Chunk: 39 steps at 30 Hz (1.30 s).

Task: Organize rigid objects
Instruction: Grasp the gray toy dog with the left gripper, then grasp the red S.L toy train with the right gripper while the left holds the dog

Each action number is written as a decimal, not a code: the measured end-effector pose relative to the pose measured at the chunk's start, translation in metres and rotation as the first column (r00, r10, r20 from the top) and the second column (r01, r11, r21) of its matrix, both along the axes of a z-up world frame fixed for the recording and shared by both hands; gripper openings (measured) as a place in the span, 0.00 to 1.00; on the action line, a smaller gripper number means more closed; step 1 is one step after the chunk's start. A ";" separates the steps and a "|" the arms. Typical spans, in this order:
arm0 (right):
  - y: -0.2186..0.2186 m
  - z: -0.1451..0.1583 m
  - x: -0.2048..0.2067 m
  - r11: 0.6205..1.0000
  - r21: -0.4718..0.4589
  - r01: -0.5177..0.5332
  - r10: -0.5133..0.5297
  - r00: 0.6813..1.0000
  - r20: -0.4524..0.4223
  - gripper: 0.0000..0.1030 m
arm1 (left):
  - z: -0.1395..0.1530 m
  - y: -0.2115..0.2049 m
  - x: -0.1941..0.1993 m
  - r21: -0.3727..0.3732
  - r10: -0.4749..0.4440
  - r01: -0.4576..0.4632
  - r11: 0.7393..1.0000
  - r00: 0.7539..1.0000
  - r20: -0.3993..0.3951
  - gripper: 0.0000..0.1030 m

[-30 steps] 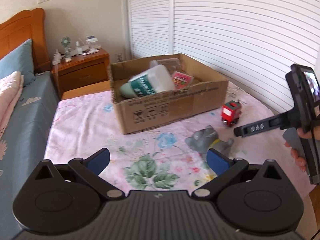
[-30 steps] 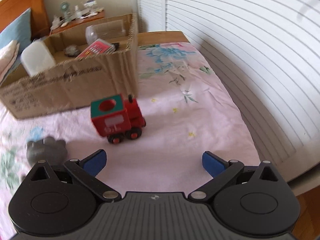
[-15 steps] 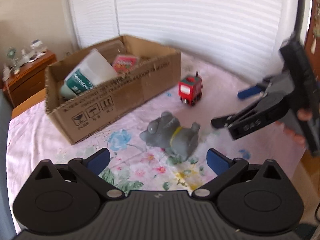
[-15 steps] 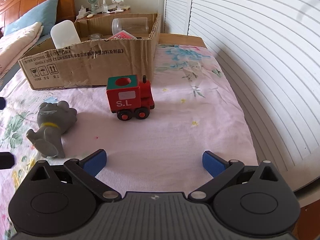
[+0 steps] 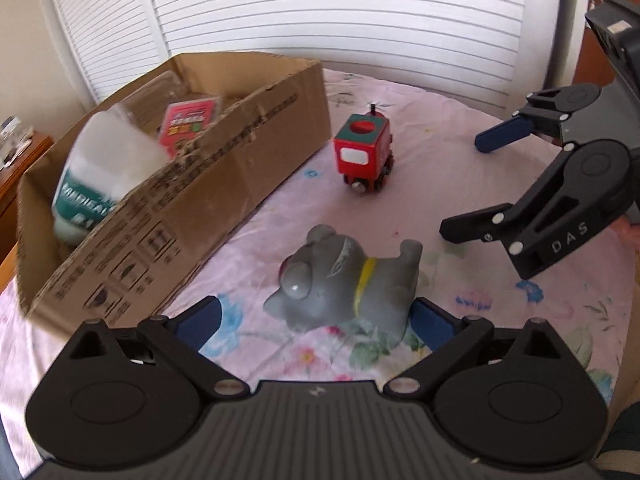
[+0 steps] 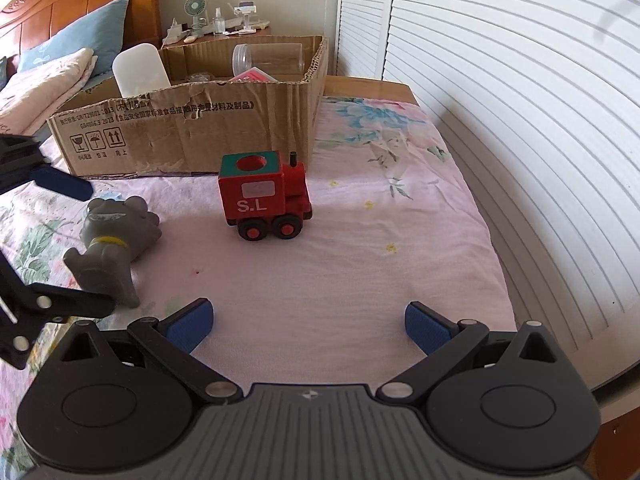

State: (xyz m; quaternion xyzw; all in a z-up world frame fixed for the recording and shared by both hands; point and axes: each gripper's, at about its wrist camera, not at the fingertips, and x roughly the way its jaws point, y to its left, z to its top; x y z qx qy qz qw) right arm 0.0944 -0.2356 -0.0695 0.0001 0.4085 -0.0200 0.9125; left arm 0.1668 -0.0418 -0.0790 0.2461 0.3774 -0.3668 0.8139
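Observation:
A grey toy dog (image 5: 344,288) with a yellow collar lies on its side on the flowered bedspread; it also shows in the right wrist view (image 6: 110,246). My left gripper (image 5: 316,320) is open with the dog between its blue pads, not touching. A red toy train (image 6: 264,196) stands on its wheels beside the cardboard box (image 6: 192,128); it also shows in the left wrist view (image 5: 364,156). My right gripper (image 6: 308,326) is open and empty, a short way in front of the train.
The box (image 5: 168,216) holds a white bottle (image 5: 104,172), a clear jar (image 6: 268,58) and a pink pack (image 5: 188,122). White louvred doors (image 6: 500,80) run along the right of the bed. A nightstand with small items (image 6: 218,26) stands behind the box.
My left gripper has swung right and come down close, so the grey dog now lies between its open fingers. My right gripper has edged closer to the train.

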 end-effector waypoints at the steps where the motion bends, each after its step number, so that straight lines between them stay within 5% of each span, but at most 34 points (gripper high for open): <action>1: 0.000 0.000 0.000 1.000 0.000 -0.003 0.003 1.000 0.002 1.00 | 0.000 -0.002 0.000 -0.001 -0.011 0.011 1.000 1.000 0.001 0.94; 5: -0.001 -0.001 -0.002 1.000 0.000 -0.014 0.014 1.000 0.009 1.00 | 0.000 -0.009 0.004 -0.036 -0.062 0.062 0.997 0.998 -0.012 0.78; 9: -0.001 -0.002 -0.003 1.000 0.000 -0.019 0.019 1.000 0.014 1.00 | -0.001 -0.012 0.012 -0.072 -0.059 0.056 0.996 0.997 -0.041 0.72; 19: 0.000 -0.002 -0.004 1.000 -0.004 -0.010 0.010 1.000 0.019 1.00 | 0.001 0.007 -0.002 -0.051 0.059 -0.059 0.997 0.998 -0.011 0.71; 27: 0.005 -0.002 0.001 1.000 -0.006 0.006 -0.006 1.000 0.000 1.00 | 0.000 0.045 -0.014 -0.080 0.212 -0.213 0.974 0.977 -0.017 0.71; 39: 0.014 -0.001 0.040 0.997 -0.003 -0.074 0.074 0.997 -0.027 1.00 | -0.002 0.054 -0.020 -0.103 0.278 -0.276 0.956 0.961 0.000 0.75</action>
